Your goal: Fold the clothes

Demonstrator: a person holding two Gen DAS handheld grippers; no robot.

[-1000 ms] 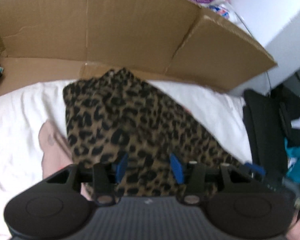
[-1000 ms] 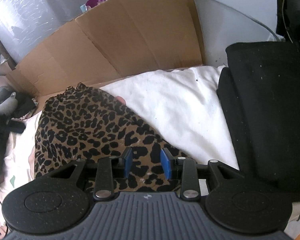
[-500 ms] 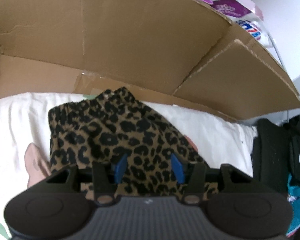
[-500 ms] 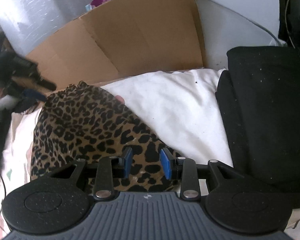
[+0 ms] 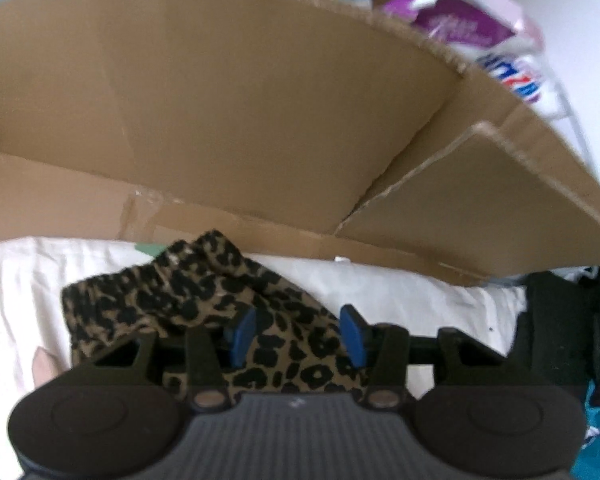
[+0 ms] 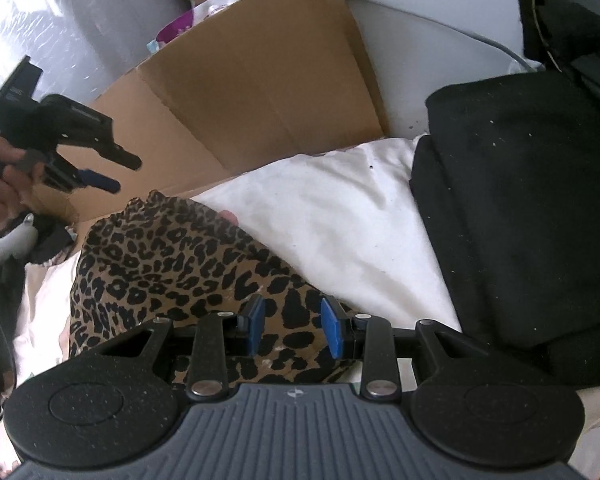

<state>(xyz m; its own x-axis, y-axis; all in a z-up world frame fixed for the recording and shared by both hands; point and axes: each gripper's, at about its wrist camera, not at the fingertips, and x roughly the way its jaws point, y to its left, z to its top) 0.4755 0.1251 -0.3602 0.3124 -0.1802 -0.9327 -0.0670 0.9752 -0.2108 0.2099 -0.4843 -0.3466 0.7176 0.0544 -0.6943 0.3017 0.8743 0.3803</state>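
Right wrist view: garment lies on the white bedding, long axis running from upper left to lower centre. Right gripper sits over its near end, jaws parted, pads clear. Left gripper, upper left, hangs unclenched above the far end; its jaws have just narrowed slightly, empty

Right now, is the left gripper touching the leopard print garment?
Apart. The right wrist view shows the left gripper held in the air over the cardboard, with a clear gap between its fingertips and the leopard print garment below.
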